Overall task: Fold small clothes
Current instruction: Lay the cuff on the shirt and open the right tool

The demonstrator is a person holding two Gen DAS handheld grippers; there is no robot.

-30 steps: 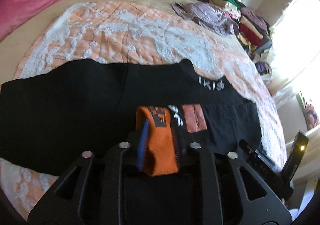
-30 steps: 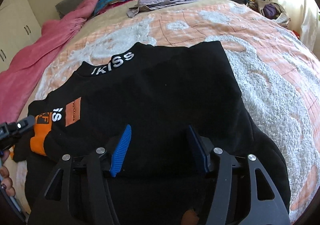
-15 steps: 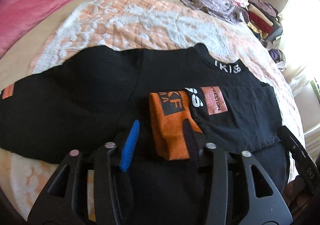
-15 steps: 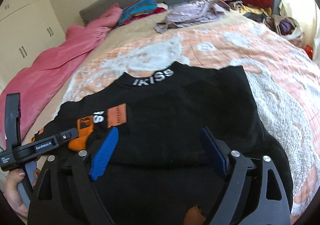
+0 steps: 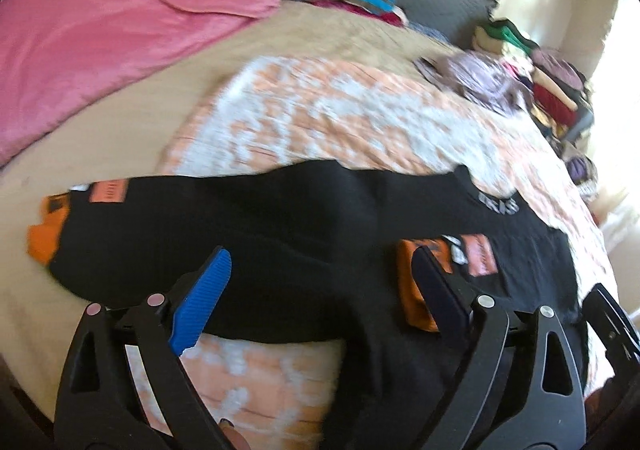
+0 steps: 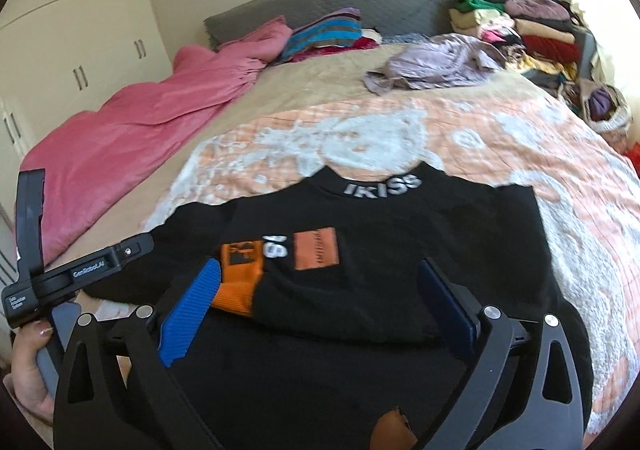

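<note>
Your black sweatshirt [image 6: 400, 250] lies flat on the bed's orange-and-white quilt [image 6: 500, 146], its collar on the far side and one sleeve folded across the chest, so that the orange cuff [image 6: 236, 282] rests on the black cloth. The other sleeve stretches out to the left, its cuff [image 5: 44, 242] past the quilt's edge.

Your left hand-held gripper [image 5: 320, 290] is over the near left part of the sweatshirt, jaws spreading wider with nothing pinched between them. Your right hand-held gripper [image 6: 320, 302] hangs over the near hem, its jaws likewise widening and gripping nothing (the blue pads are clear of the cloth). A pink blanket [image 6: 132, 138] lies far left, and piled clothes [image 6: 532, 34] are far right.
</note>
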